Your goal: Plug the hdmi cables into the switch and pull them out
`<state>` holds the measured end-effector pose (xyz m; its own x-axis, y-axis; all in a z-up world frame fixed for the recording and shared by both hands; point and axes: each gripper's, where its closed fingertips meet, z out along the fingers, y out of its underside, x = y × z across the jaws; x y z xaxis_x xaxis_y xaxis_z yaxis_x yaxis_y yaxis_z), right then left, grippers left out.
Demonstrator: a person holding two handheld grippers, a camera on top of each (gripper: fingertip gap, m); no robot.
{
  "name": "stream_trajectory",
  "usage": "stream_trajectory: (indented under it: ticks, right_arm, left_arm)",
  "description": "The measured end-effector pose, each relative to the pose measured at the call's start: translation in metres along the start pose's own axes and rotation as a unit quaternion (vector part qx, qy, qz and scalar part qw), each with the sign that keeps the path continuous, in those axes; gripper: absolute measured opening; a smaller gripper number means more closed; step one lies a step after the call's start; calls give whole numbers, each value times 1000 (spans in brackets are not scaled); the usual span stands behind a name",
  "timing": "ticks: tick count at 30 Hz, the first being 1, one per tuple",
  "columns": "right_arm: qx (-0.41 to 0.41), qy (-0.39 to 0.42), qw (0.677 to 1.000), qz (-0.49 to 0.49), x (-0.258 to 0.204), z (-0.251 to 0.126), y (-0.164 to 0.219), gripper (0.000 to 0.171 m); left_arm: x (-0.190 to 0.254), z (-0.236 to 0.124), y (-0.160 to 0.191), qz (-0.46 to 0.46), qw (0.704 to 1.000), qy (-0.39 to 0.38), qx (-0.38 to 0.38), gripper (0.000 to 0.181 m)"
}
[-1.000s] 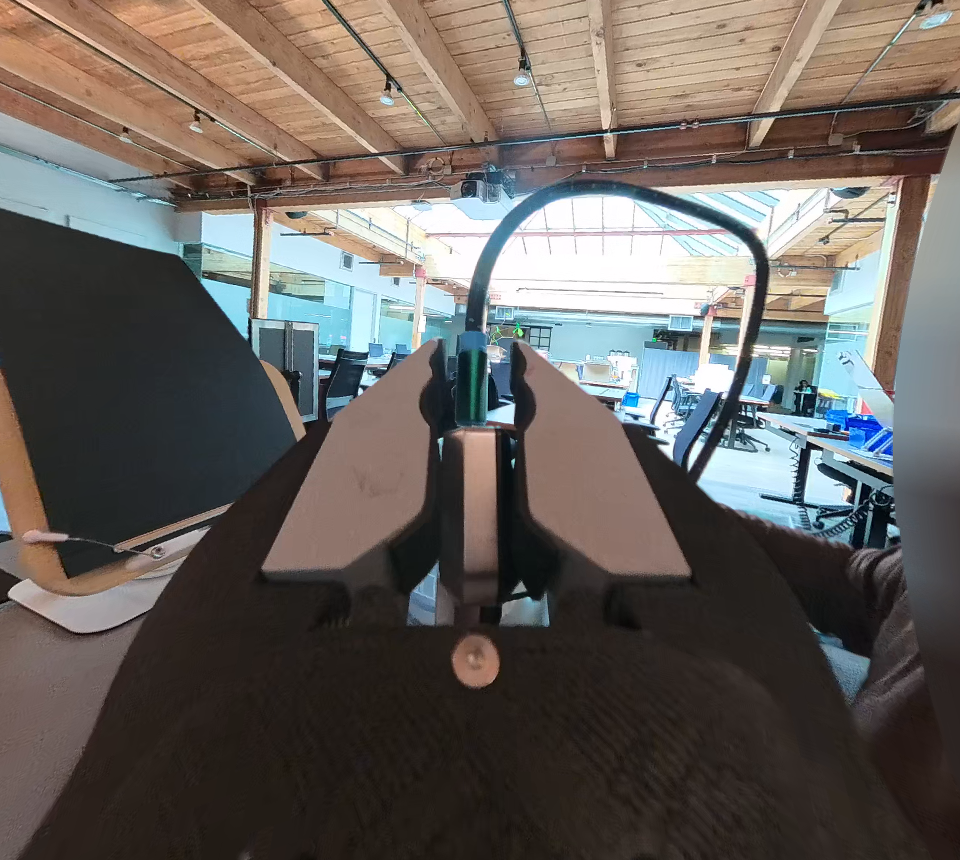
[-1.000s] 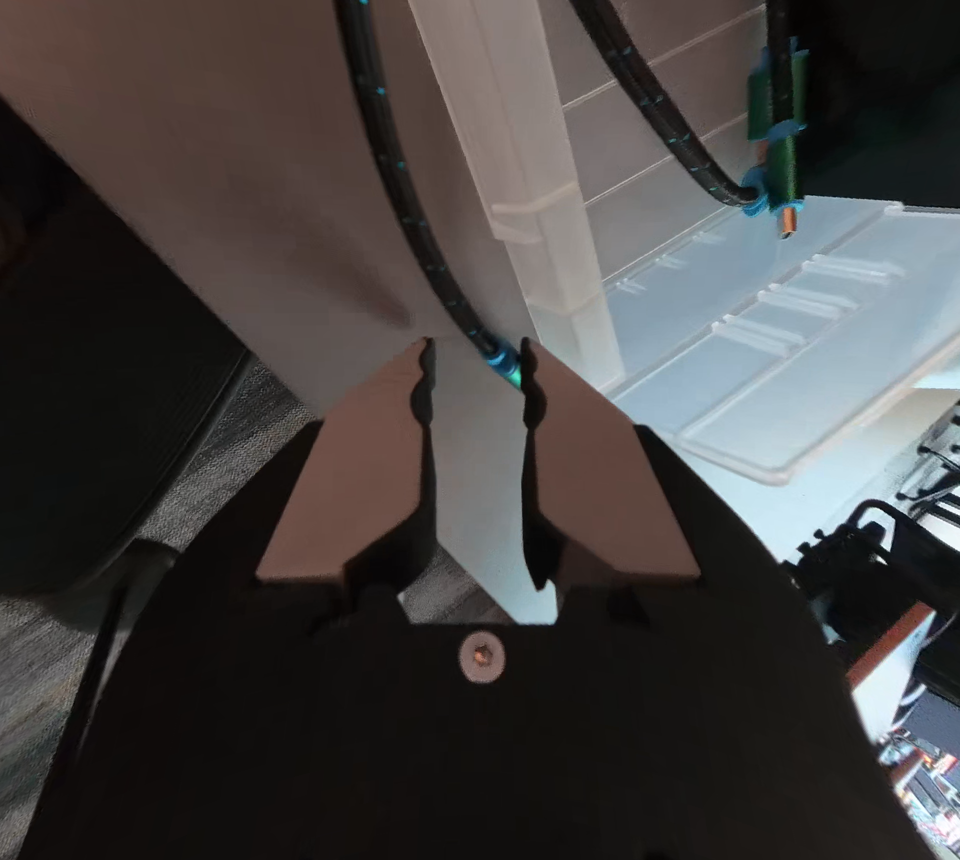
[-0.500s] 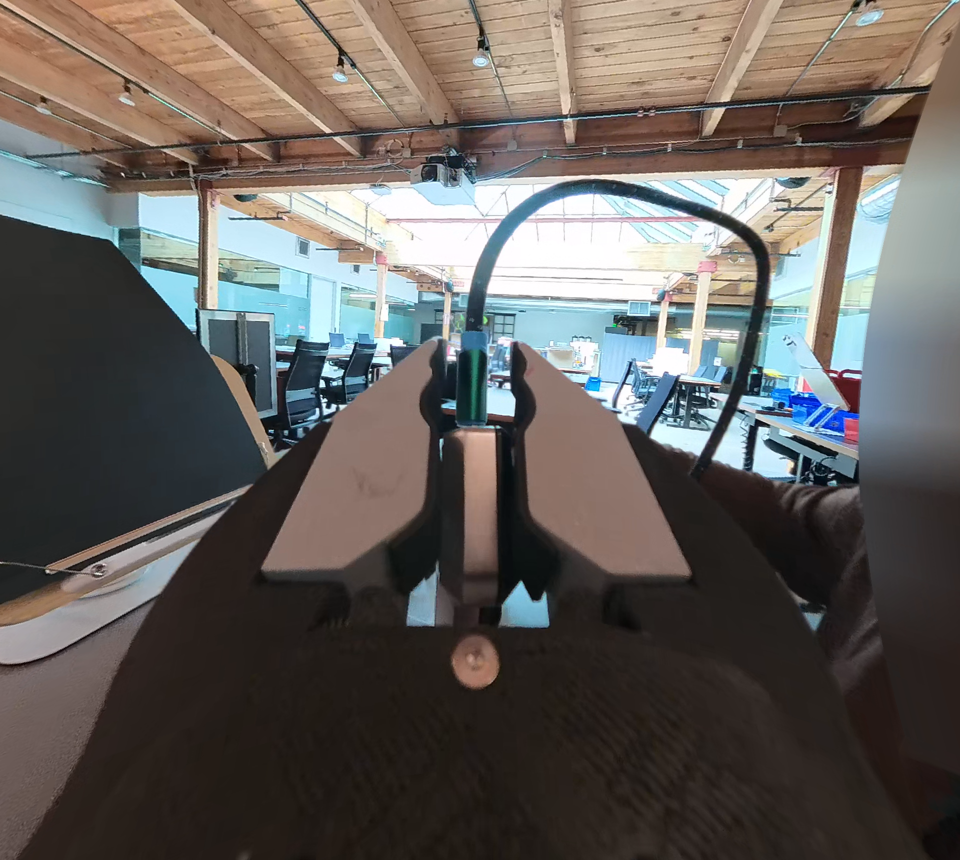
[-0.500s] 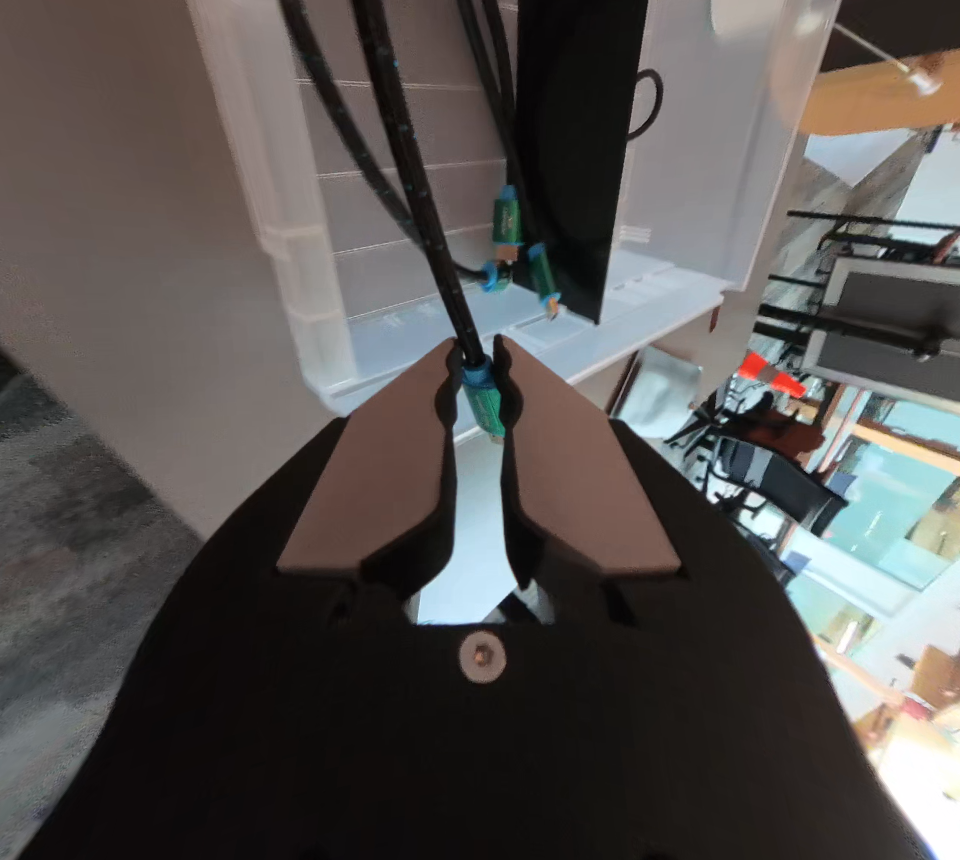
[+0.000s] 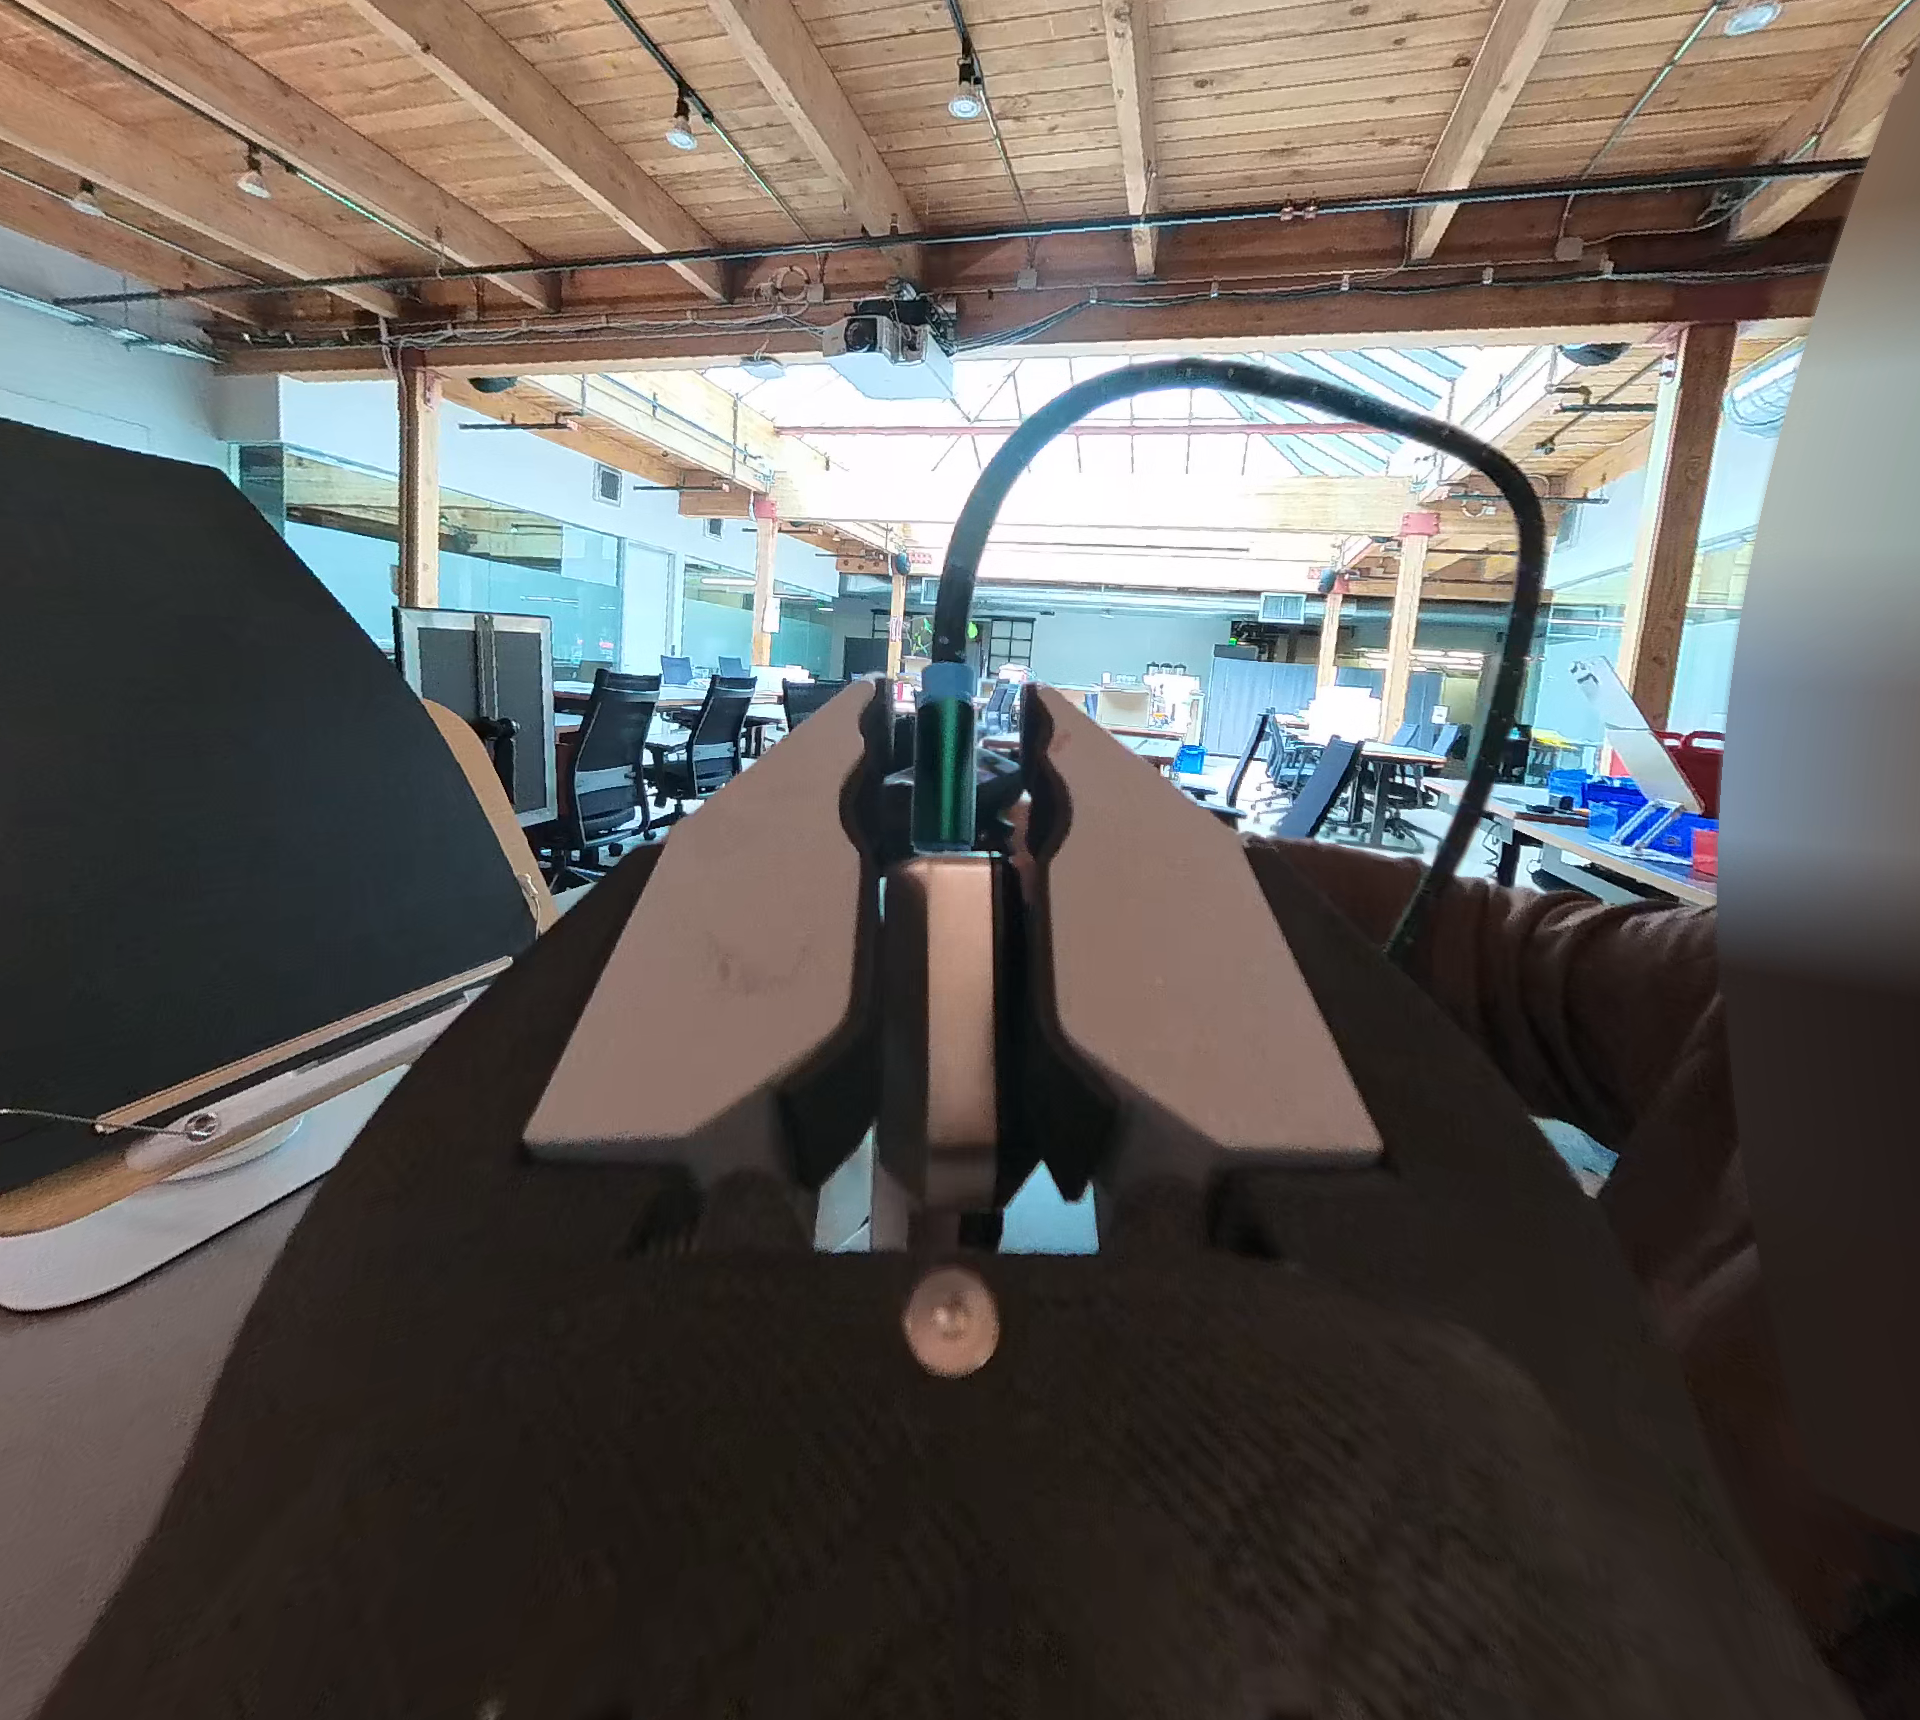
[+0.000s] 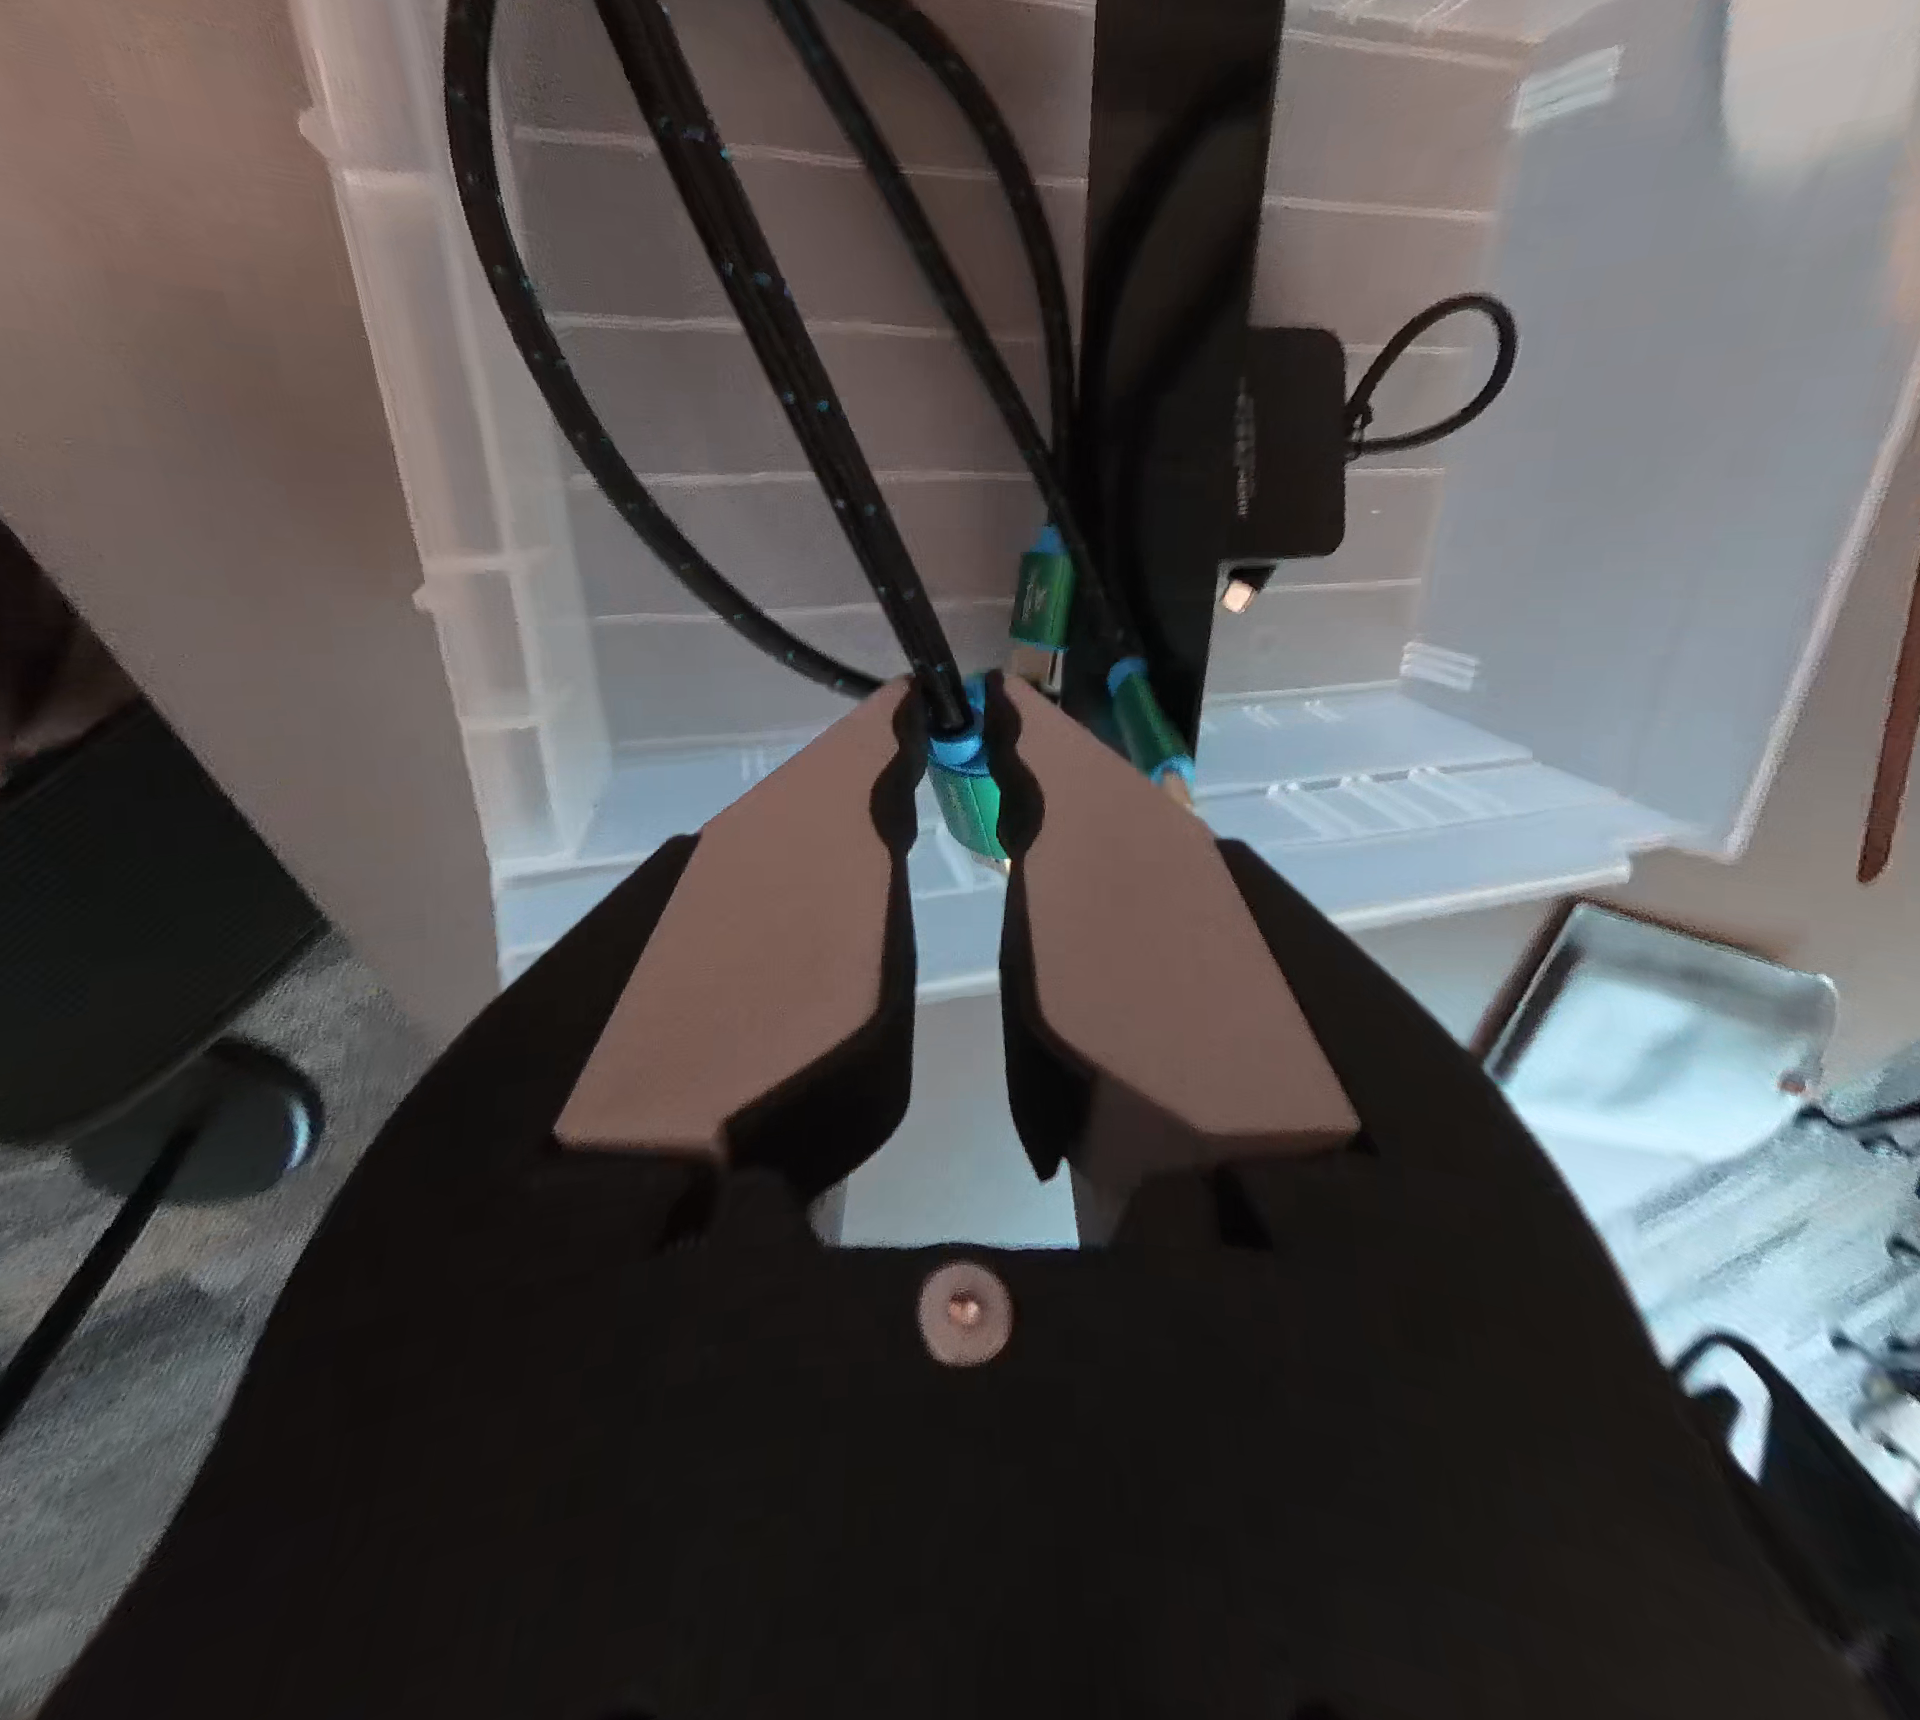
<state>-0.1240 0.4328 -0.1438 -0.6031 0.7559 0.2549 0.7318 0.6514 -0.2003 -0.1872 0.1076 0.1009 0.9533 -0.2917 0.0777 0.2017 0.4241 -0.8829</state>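
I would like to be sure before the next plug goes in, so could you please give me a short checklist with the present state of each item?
1. Left gripper holds the switch: ok, jaws closed on its silver body.
2. A cable is already seated in the switch: ok, a green plug stands in its far end.
3. Right gripper holds the next green connector: ok, pinched between the jaws.
4. Connector square to the jaws: not ok, it sits tilted.
5. A free port faces the right gripper: cannot tell, no port is visible in either view.
6. Held cable free of the spare cables in the clear bin: cannot tell, they cross.
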Motion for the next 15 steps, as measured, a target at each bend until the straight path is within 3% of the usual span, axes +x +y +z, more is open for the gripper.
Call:
stream_trajectory:
  ticks: [7,10,15]
  right_arm:
    - [67,-136,986,64,-29,8,-17,8]
    - [-3,-101,994,50,-22,17,-9,9]
    - [-162,-142,976,32,-38,30,7,18]
  left_arm:
    - [-1,2,3,-2,1000,-1,-2,22]
    - [0,4,5,-3,1000,2,-3,22]
    - [2,6,9,-6,1000,4,-7,22]
